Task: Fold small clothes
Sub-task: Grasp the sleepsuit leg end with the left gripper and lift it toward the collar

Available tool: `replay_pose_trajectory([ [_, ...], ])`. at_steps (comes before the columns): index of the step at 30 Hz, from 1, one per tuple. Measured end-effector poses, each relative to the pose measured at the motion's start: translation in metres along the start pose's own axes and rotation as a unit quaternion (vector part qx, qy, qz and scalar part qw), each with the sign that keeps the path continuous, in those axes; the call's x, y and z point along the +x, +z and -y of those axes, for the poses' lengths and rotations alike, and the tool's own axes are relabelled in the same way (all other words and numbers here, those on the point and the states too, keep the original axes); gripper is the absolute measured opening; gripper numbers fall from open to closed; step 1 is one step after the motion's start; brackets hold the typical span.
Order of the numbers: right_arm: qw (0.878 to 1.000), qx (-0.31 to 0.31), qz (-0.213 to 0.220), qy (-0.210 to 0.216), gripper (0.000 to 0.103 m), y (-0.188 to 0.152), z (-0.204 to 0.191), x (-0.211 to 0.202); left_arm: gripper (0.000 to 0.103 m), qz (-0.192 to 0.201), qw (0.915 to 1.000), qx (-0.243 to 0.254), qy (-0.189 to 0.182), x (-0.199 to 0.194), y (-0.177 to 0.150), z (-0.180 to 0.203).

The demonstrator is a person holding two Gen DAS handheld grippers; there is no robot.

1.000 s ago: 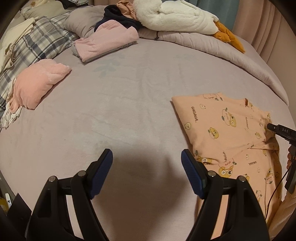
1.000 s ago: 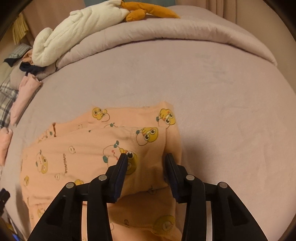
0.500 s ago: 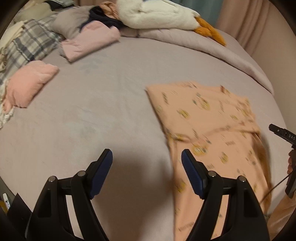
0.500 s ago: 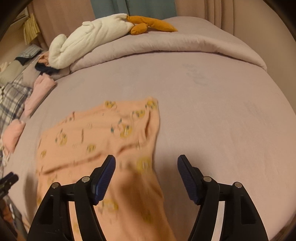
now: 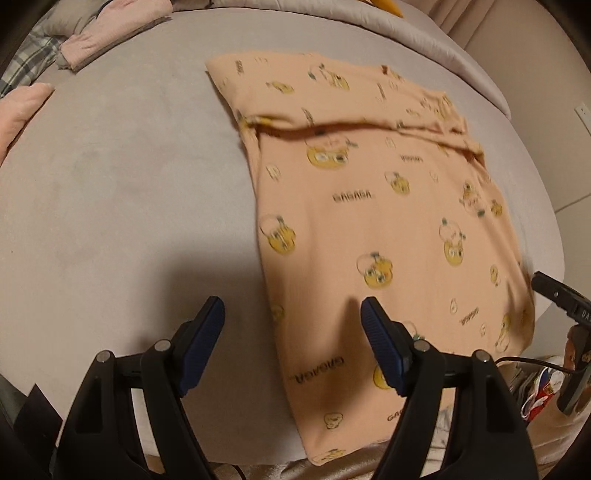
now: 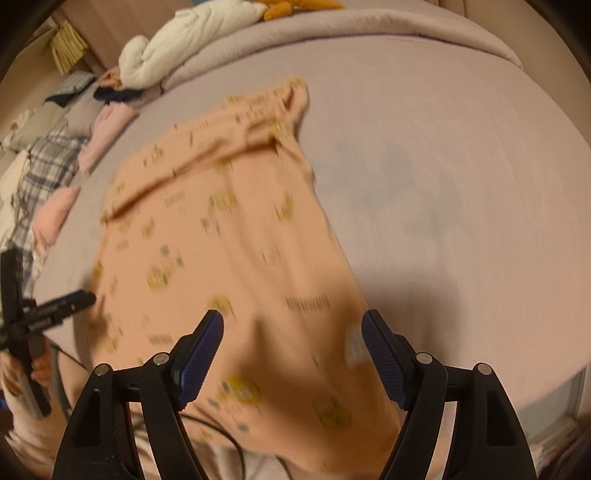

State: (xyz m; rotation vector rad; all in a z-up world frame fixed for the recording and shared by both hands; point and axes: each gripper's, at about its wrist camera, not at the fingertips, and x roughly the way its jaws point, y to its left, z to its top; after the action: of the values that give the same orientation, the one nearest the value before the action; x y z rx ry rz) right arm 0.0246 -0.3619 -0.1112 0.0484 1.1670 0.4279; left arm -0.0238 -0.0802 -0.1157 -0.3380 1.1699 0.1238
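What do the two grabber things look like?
The left gripper and the right gripper match: black plastic arms shaped like forks, with silver round pins at the joints. Each finger ends in a dark blue ribbed pad. A thin black cable trails near the right one.

A mauve bed sheet [image 6: 443, 166] covered the mattress. A rolled quilt [image 6: 332, 33] lay along its far edge, bearing a white plush toy [image 6: 177, 48] with orange feet [image 6: 295, 5]. A plaid blanket [image 6: 48, 162] lay at the left.
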Motion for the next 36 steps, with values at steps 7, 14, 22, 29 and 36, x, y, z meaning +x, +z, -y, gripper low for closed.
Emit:
replay_pose_trajectory([
  [7, 1.0, 0.018, 0.001, -0.013, 0.077, -0.034, 0.013, -0.003, 0.074, 0.013, 0.9998, -0.01, -0.007, 0.002, -0.016, 0.008],
  [14, 1.0, 0.01, 0.001, -0.021, 0.077, -0.056, 0.014, -0.005, 0.059, 0.012, 0.9994, -0.003, -0.031, 0.002, -0.034, 0.025],
  [22, 0.999, -0.012, 0.02, -0.023, 0.008, -0.066, -0.001, 0.007, 0.01, 0.009, 0.9977, -0.006, -0.067, 0.002, -0.045, 0.033],
  [29, 0.994, -0.029, 0.028, 0.099, 0.007, -0.045, -0.025, -0.004, 0.006, 0.031, 0.9947, -0.022, -0.095, -0.021, -0.039, 0.028],
  [36, 0.983, -0.04, 0.08, 0.162, 0.007, -0.01, -0.051, -0.023, 0.006, 0.091, 0.9932, -0.017, -0.07, -0.057, -0.012, 0.02],
])
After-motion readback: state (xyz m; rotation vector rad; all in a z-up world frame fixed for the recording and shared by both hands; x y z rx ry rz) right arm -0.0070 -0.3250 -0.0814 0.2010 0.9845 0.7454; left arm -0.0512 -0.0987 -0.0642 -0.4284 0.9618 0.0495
